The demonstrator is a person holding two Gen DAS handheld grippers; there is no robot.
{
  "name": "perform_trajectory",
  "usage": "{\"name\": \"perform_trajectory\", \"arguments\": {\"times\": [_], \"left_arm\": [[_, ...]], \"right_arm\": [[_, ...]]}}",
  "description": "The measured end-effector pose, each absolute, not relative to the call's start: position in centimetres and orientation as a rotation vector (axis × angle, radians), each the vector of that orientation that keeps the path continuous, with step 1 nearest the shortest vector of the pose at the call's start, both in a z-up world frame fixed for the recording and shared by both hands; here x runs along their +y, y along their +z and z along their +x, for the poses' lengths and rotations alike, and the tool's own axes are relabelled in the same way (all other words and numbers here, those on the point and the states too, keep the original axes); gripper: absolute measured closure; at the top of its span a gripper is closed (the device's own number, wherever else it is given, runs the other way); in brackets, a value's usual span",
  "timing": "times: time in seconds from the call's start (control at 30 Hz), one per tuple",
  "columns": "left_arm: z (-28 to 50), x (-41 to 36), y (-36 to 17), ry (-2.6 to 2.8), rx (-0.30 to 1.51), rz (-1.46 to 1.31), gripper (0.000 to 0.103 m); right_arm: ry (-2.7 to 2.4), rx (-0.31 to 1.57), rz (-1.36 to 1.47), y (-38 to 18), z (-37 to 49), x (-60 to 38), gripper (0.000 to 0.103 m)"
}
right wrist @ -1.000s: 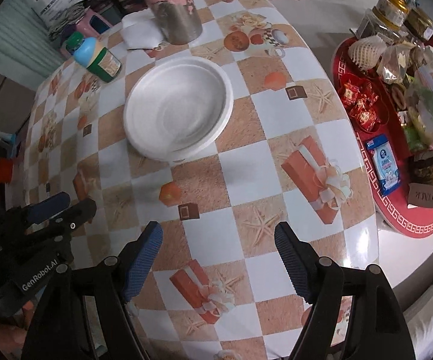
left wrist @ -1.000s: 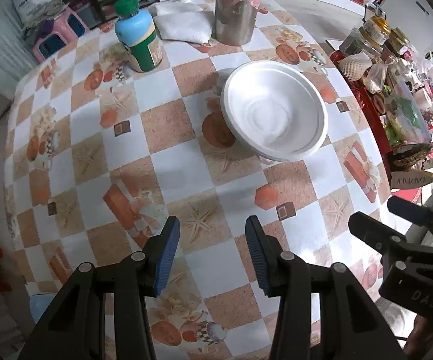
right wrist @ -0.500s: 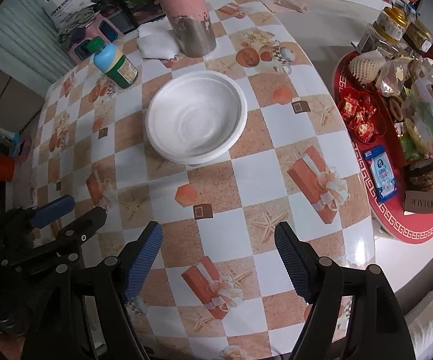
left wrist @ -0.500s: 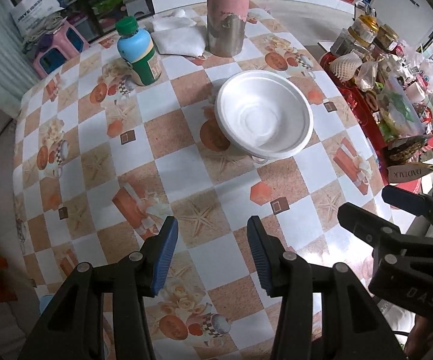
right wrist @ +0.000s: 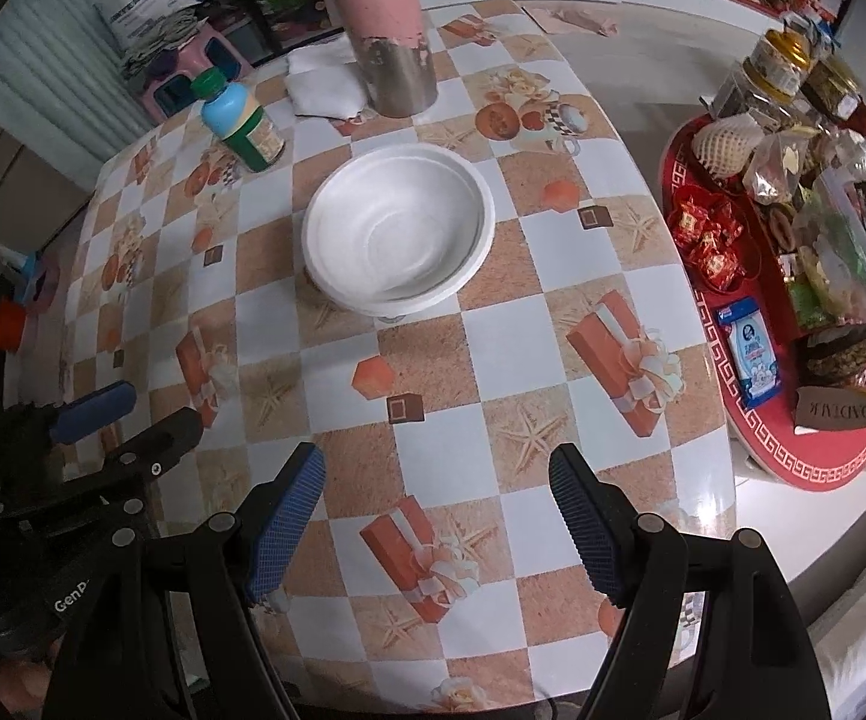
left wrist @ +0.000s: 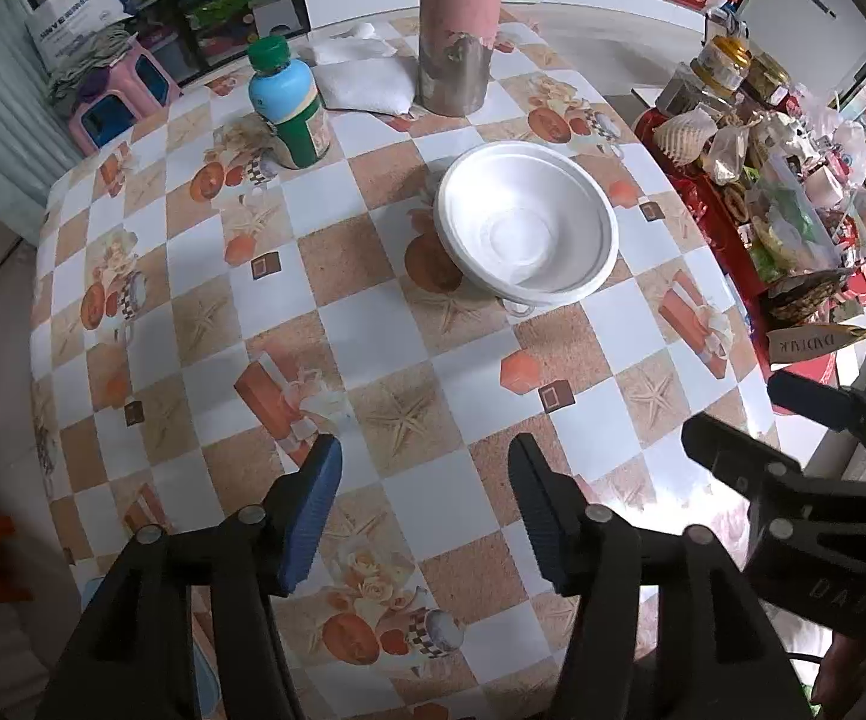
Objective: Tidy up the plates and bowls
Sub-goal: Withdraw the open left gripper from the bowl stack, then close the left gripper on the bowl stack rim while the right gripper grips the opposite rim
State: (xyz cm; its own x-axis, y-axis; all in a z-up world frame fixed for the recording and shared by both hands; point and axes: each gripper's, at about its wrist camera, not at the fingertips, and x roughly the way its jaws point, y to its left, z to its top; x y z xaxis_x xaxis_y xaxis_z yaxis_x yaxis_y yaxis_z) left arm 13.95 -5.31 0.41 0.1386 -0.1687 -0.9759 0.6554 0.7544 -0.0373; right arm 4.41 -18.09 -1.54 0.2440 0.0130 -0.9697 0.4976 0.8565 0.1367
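Two blue-padded fingers of the left gripper (left wrist: 425, 504) stand apart at the bottom of the left wrist view, released and grasping nothing, above the near part of the checked tablecloth (left wrist: 366, 336); ahead and a little right of them sits a stack of white bowls (left wrist: 527, 234), nested one in another, with a clear rim showing under its near edge; what that rim belongs to I cannot tell; beyond the stack stands a tall steel and pink flask (left wrist: 457, 30), a folded white cloth (left wrist: 366, 81) just beside it on the left, and a blue bottle with a green cap (left wrist: 290, 105) left of the cloth; the right gripper (left wrist: 793, 414) shows at the right edge, its fingers parted; a red tray of snacks and jars (left wrist: 763, 180) lies off the table's right side.

From the right wrist view, the right gripper (right wrist: 436, 516) is likewise released, wide open and holding nothing, over the table's near edge; the stack of white bowls (right wrist: 396, 240) sits ahead and slightly left, well apart from the fingers; the flask (right wrist: 387, 30), cloth (right wrist: 321, 87) and bottle (right wrist: 240, 120) stand behind it; the left gripper (right wrist: 126, 414) enters from the left edge with its fingers spread; the red tray (right wrist: 793, 456) sits right of the table.
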Motion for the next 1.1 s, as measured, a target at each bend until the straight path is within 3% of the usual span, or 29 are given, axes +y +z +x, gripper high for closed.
{"name": "perform_trajectory", "arguments": {"times": [0.37,1.1], "left_arm": [[14.6,-4.1,0.8,-0.597,1.294,0.428,0.03],[15.7,-4.9,0.3,-0.61,1.3,0.433,0.03]], "right_arm": [[-0.349,1.298,0.388,-0.8,4.8,-16.7,0.025],[-0.352,1.291,0.318,-0.5,5.7,-15.9,0.025]]}}
